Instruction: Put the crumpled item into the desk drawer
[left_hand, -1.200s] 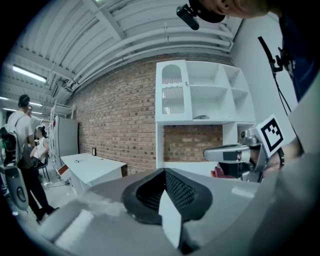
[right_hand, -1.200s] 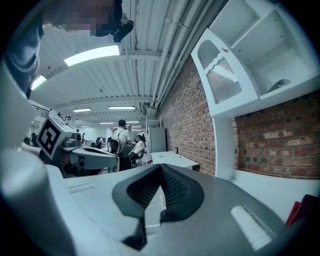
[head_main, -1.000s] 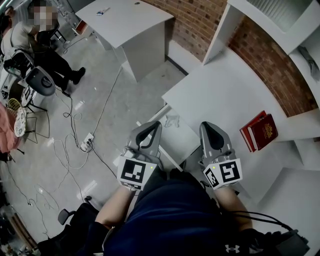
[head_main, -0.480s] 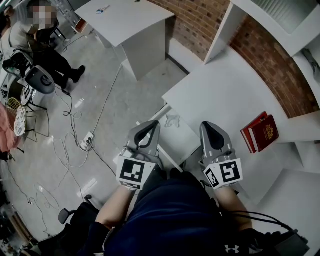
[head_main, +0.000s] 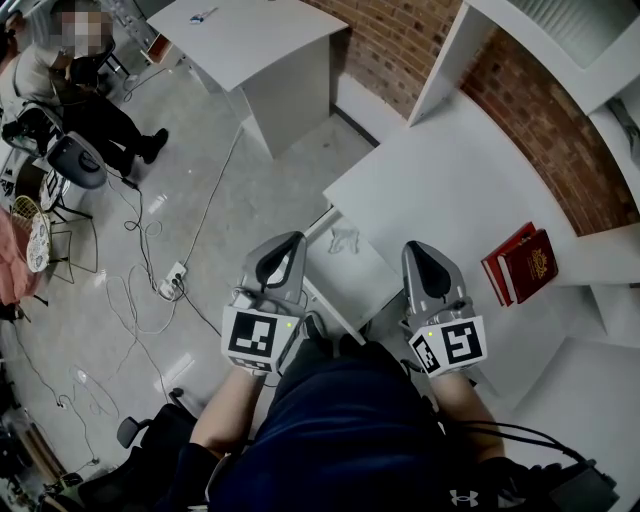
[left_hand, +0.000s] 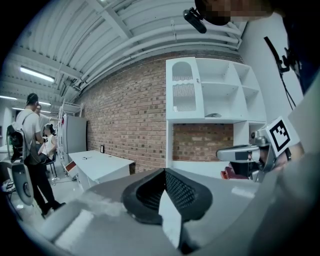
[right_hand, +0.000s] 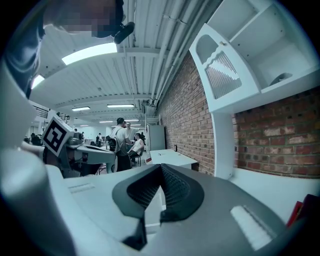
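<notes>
The crumpled item (head_main: 343, 238), a small pale wad, lies on the white bottom of the pulled-out desk drawer (head_main: 322, 290), just off the desk's (head_main: 440, 180) front edge. My left gripper (head_main: 289, 240) hovers over the drawer's left rim, a short way below and left of the wad, shut with nothing in it. My right gripper (head_main: 419, 249) is over the desk's near edge, to the right of the wad, also shut and empty. In the left gripper view my left gripper (left_hand: 164, 171) has its pads pressed together, and in the right gripper view my right gripper (right_hand: 161, 167) does too.
Two red books (head_main: 520, 262) lie on the desk at the right, by a white shelf unit (head_main: 610, 120). A second white desk (head_main: 250, 40) stands farther off. Cables and a power strip (head_main: 172, 282) litter the floor to the left, where a person (head_main: 80, 90) sits.
My left gripper has shifted a little to the left, away from the drawer's middle. The right gripper and the crumpled item have stayed where they were.
</notes>
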